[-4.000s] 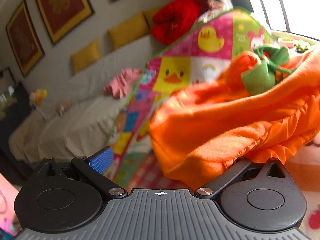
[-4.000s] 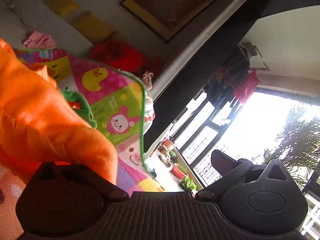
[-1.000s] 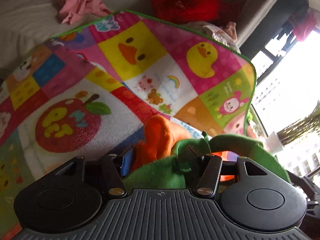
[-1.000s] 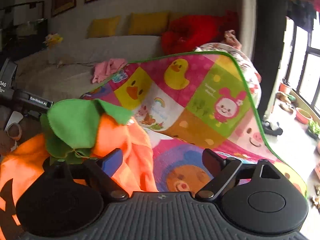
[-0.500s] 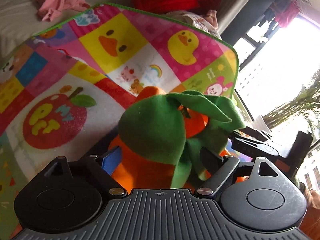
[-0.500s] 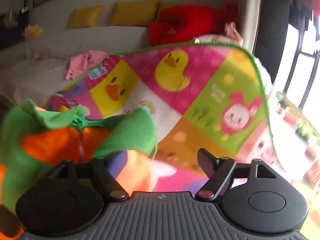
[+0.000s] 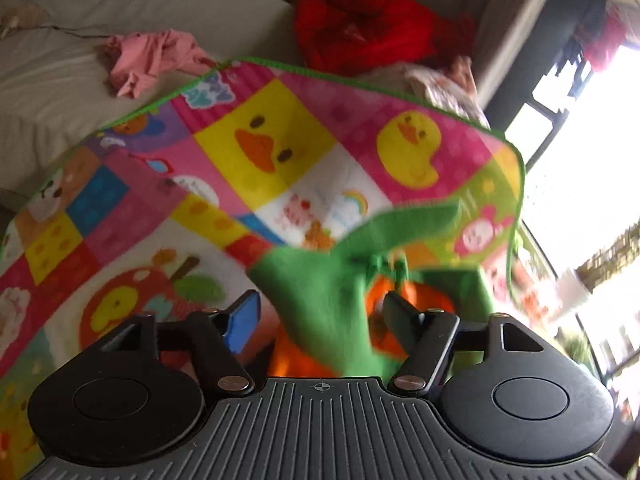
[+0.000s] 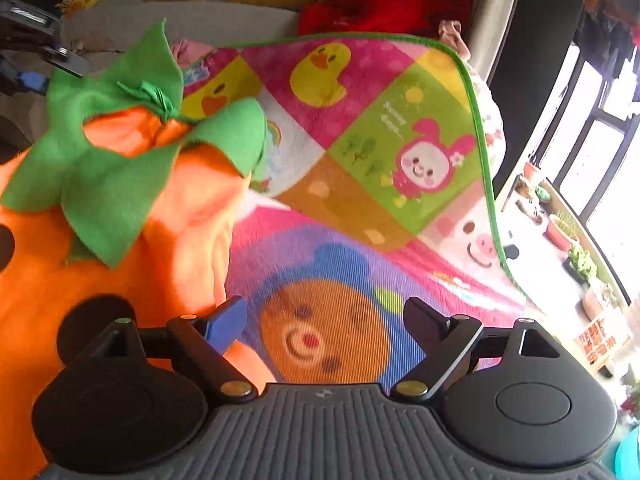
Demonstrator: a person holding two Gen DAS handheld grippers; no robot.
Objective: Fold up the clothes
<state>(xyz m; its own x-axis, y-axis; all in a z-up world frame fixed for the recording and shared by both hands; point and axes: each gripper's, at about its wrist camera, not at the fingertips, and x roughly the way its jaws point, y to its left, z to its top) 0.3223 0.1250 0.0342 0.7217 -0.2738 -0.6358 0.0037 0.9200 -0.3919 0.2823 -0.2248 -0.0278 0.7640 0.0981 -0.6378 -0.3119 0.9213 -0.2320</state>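
Costume (image 8: pixel 120 240) since dropped from both grippers onto mat (image 8: pixel 360 140); left gripper (image 7: pixel 320 312) closing around its green collar (image 7: pixel 320 292), nearer; right gripper (image 8: pixel 324 320) opening, empty, beside it.

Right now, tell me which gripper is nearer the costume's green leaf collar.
Left. The left gripper, jaws closing, has the green leaf collar between its fingers. The right gripper, opening and empty over the play mat, sits below and right of it.

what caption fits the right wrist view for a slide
Right gripper, jaws opening over a patchwork play mat, beside an orange pumpkin costume with green collar.
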